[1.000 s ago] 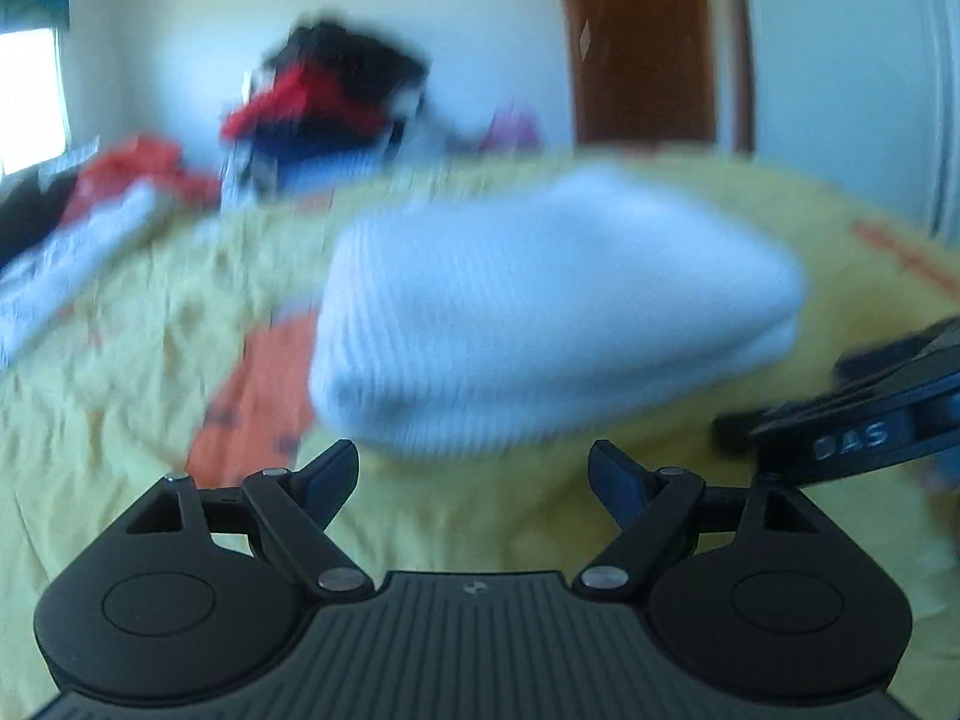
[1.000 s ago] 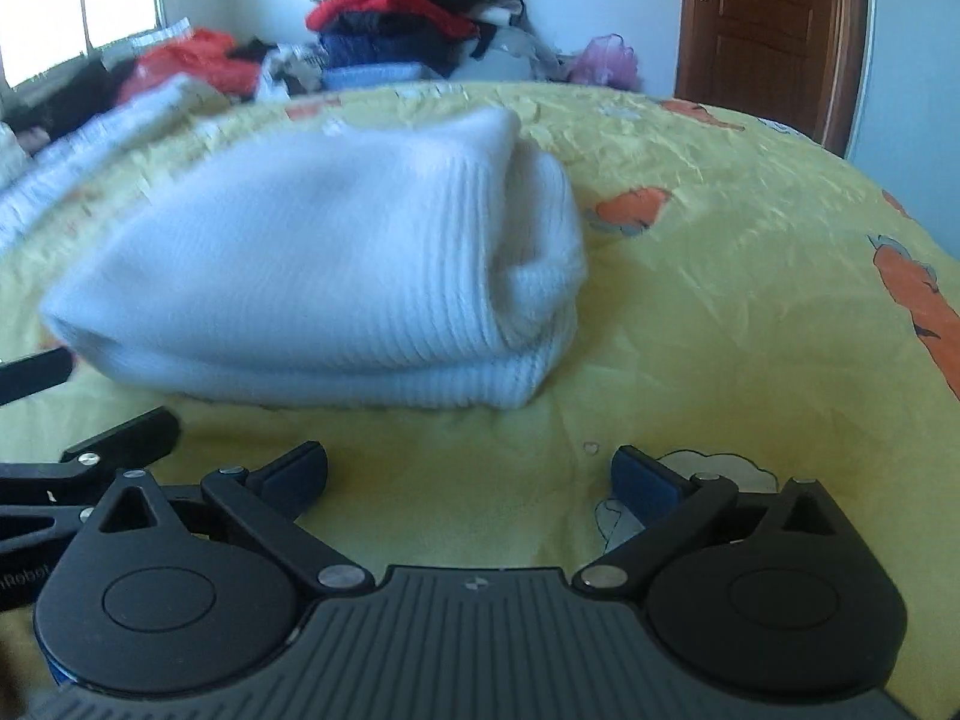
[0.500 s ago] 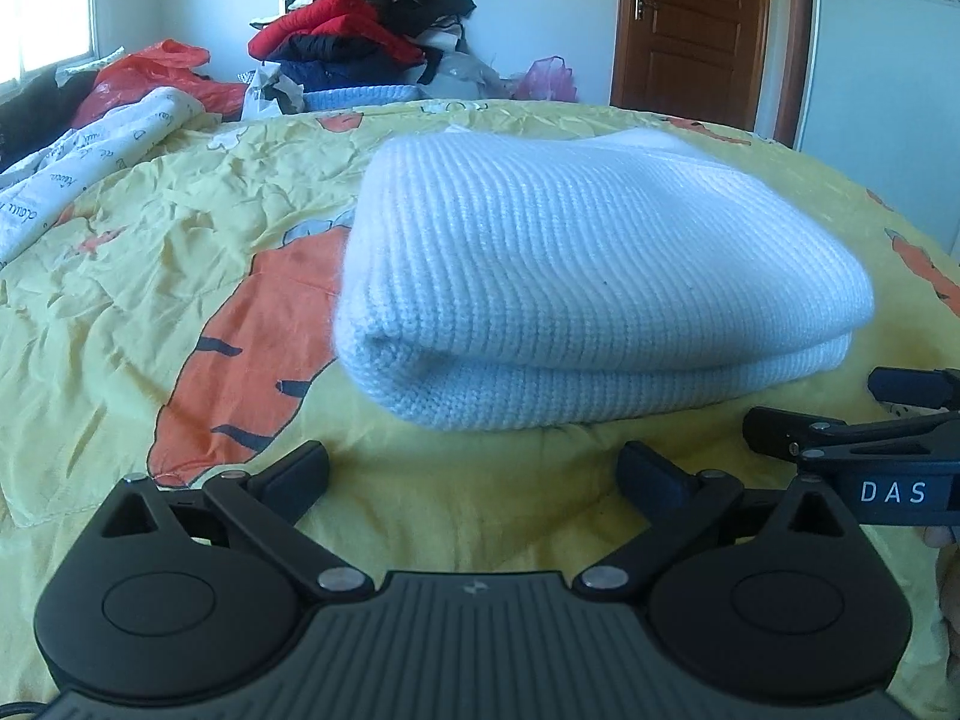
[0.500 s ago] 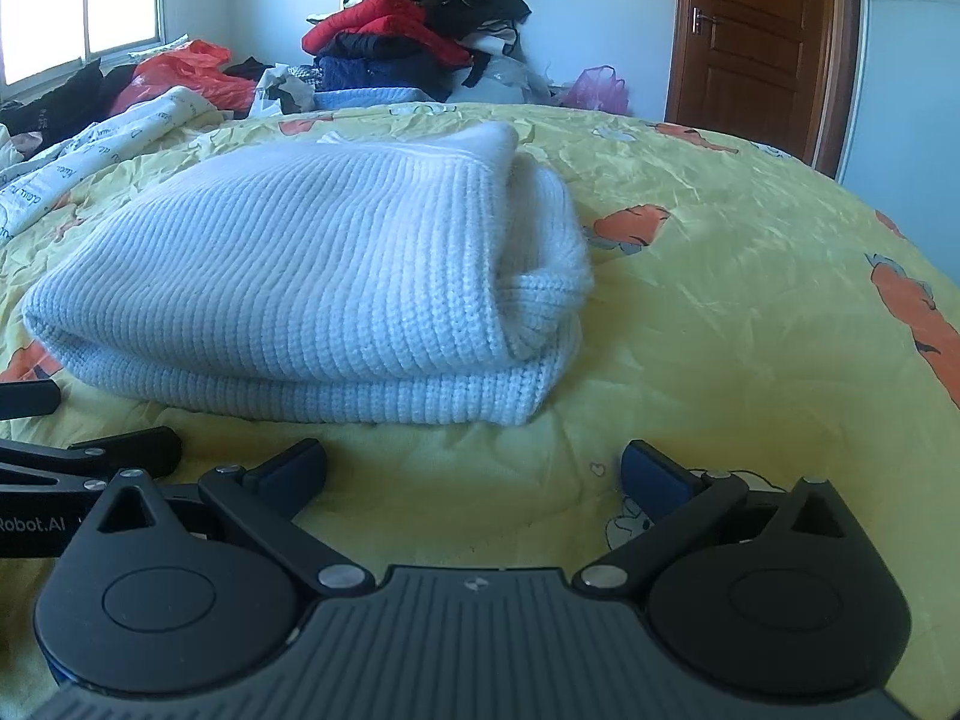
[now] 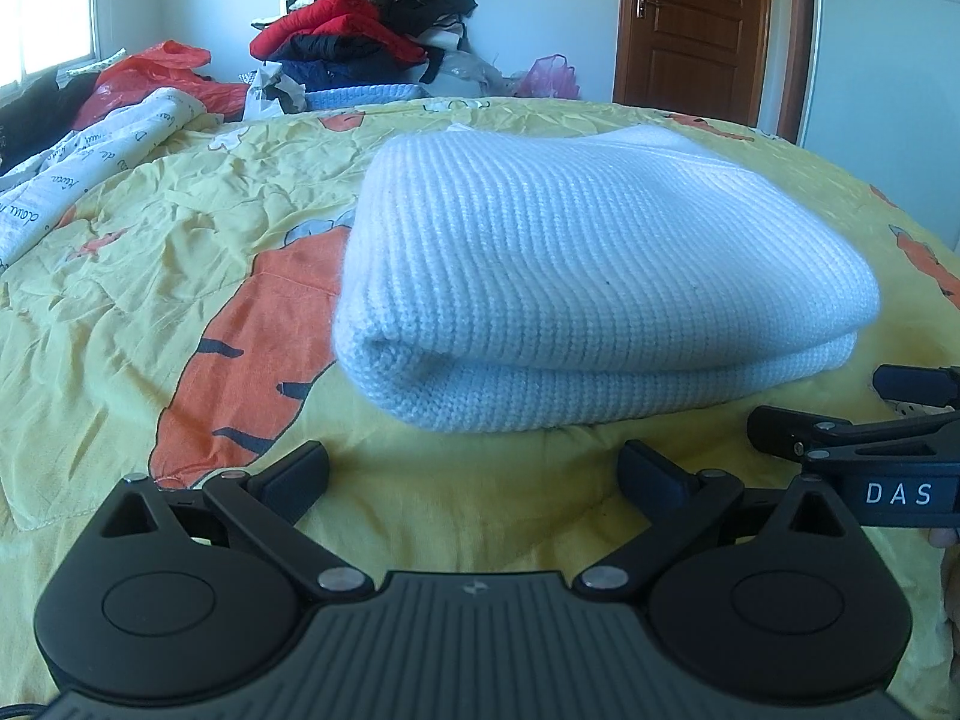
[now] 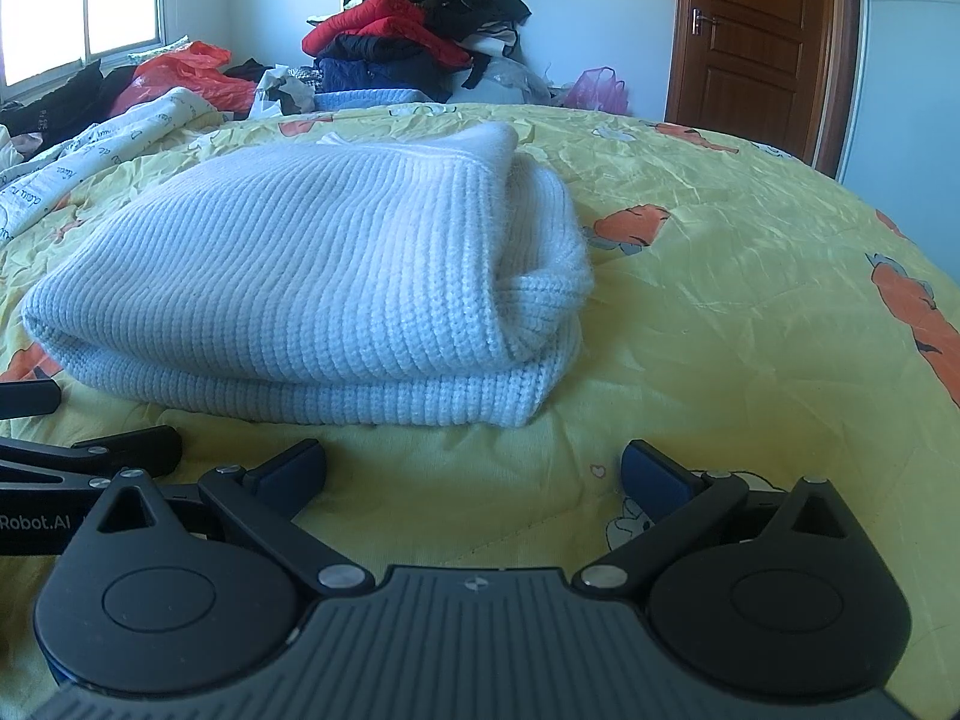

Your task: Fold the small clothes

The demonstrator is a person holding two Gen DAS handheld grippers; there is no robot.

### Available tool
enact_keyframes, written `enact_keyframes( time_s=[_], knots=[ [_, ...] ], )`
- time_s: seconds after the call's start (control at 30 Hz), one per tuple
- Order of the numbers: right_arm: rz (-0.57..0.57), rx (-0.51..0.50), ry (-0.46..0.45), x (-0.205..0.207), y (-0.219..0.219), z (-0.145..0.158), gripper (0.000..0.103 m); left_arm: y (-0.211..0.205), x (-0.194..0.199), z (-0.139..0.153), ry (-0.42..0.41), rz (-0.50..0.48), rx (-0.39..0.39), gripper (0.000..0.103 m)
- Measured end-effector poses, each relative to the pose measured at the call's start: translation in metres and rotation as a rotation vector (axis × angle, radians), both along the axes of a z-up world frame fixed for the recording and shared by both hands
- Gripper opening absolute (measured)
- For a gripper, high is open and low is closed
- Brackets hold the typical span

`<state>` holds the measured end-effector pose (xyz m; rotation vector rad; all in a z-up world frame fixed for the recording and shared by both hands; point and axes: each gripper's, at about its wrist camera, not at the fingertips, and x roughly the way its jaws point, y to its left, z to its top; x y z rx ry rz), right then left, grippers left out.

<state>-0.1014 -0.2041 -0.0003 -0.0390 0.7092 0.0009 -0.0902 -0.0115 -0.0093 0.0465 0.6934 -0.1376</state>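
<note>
- On the yellow carrot-print bedspread (image 5: 420,498), seen from the left wrist view, a white knitted garment (image 5: 576,276) was found lying folded into a thick, two-layer bundle, its rounded fold edge facing the camera.
- Left gripper (image 5: 474,474) was noted with jaws spread wide and nothing between them; its fingertips were held just short of the bundle's near edge, not touching it.
- Part of the right gripper (image 5: 840,438) was visible at the right margin, beside the bundle's right corner and apart from it.
- From the right wrist view, the same knitted garment (image 6: 312,288) was recorded with its looser, open end at the right, where stacked layers and a rolled hem were exposed.
- Right gripper (image 6: 474,468) was likewise seen released and empty, low over the bedspread (image 6: 750,300), just in front of the bundle.
- Step judged: the fold appeared finished or nearly so, both tools being let go of the cloth.
- Next move was judged to call for either a tidying of the uneven right end or the bundle being set aside.
- Open room was noted to the right of the bundle; a printed white cloth (image 6: 90,162) and a pile of clothes (image 6: 414,48) occupied the far left and back.
</note>
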Motion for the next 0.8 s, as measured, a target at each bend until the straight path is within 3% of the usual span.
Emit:
enact_keyframes(
  time_s=[0.8],
  knots=[
    [0.005,-0.003,-0.002,-0.0037,0.0015,0.0001,0.103,0.0008,0.0003,0.0000,0.000,0.000,-0.002,0.103]
  ],
)
